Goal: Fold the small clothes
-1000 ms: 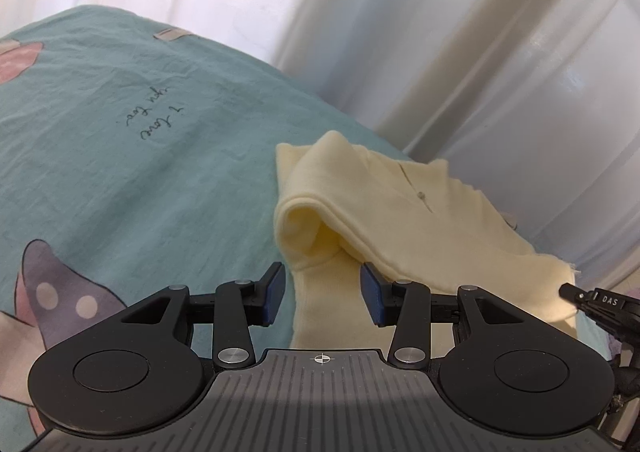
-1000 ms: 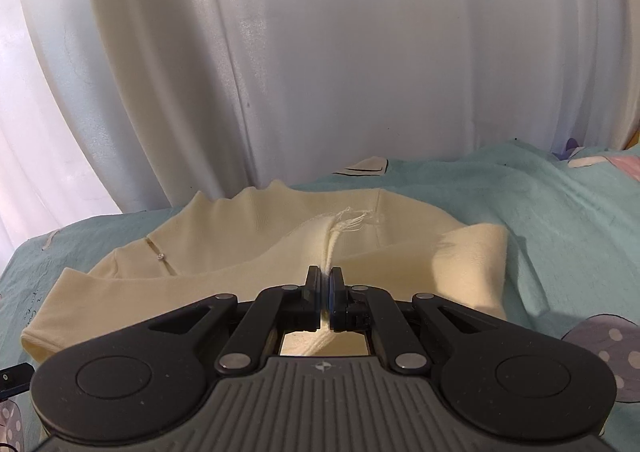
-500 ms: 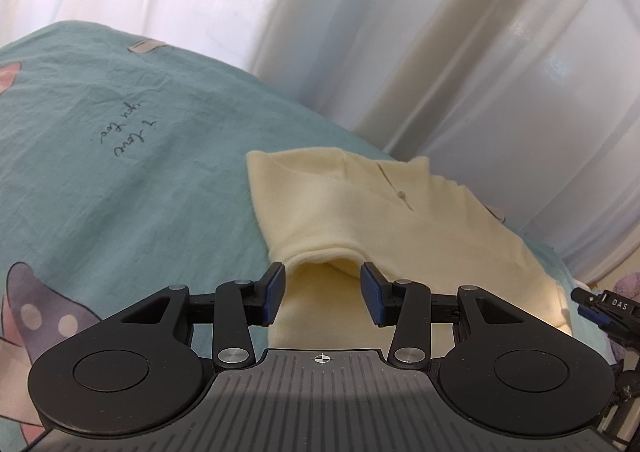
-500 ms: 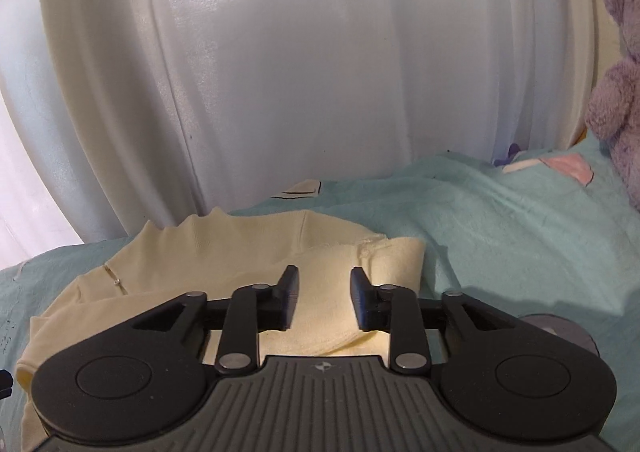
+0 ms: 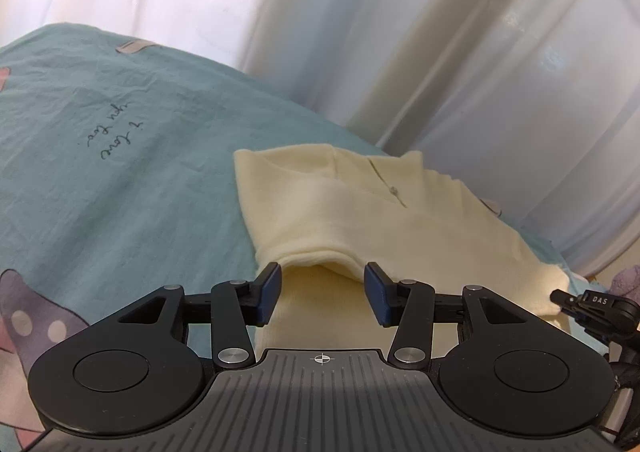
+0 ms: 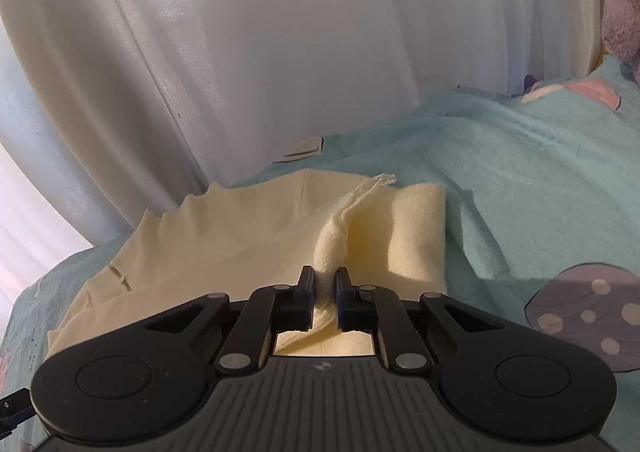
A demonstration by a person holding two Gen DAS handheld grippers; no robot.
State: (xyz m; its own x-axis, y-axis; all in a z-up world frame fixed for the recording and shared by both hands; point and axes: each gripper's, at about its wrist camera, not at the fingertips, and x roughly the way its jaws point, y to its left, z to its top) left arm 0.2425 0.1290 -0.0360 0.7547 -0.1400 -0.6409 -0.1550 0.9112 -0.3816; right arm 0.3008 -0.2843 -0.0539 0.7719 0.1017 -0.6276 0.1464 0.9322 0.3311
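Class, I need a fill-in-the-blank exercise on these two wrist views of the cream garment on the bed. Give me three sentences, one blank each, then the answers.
1. The right claw is shut on a pinched fold of the cream ____.
2. The left claw is ____, gripping nothing.
3. The garment lies on a ____-coloured bedsheet.

Answers: garment; open; teal

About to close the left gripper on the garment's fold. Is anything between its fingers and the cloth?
Nothing visible. The left gripper is open, with the garment fold lying right between its fingers. The right gripper is shut on the garment's other side.
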